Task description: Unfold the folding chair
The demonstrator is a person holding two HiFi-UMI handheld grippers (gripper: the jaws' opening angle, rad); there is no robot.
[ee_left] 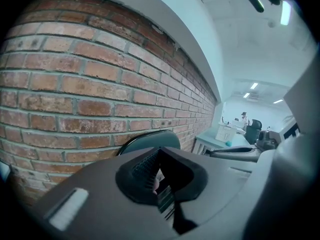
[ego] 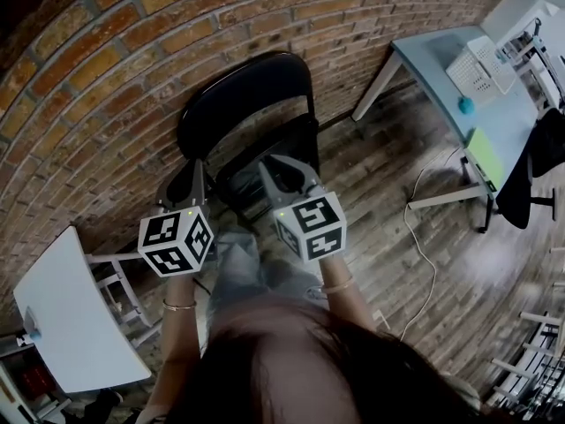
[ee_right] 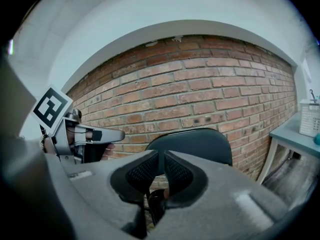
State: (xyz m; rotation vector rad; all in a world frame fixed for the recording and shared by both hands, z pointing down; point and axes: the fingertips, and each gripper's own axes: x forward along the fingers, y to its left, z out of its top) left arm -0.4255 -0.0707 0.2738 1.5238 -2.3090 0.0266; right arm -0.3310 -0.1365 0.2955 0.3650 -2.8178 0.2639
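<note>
A black folding chair (ego: 243, 95) stands folded against the brick wall (ego: 97, 87), straight ahead of both grippers. Its rounded backrest shows over the jaws in the left gripper view (ee_left: 150, 139) and in the right gripper view (ee_right: 195, 144). My left gripper (ego: 196, 168) (ee_left: 159, 176) is shut on nothing, a little short of the chair's left side. My right gripper (ego: 287, 170) (ee_right: 161, 171) is beside it, its pads a thin slit apart with nothing between them. Neither touches the chair. The left gripper (ee_right: 117, 134) shows in the right gripper view, and the right gripper (ee_left: 215, 153) in the left gripper view.
A white table (ego: 62, 316) is at the lower left, close to my left arm. At the upper right a light blue desk (ego: 433, 69) carries a white basket (ego: 481, 64). A dark office chair (ego: 538, 170) is beside it. A white cable (ego: 424, 263) runs over the wooden floor.
</note>
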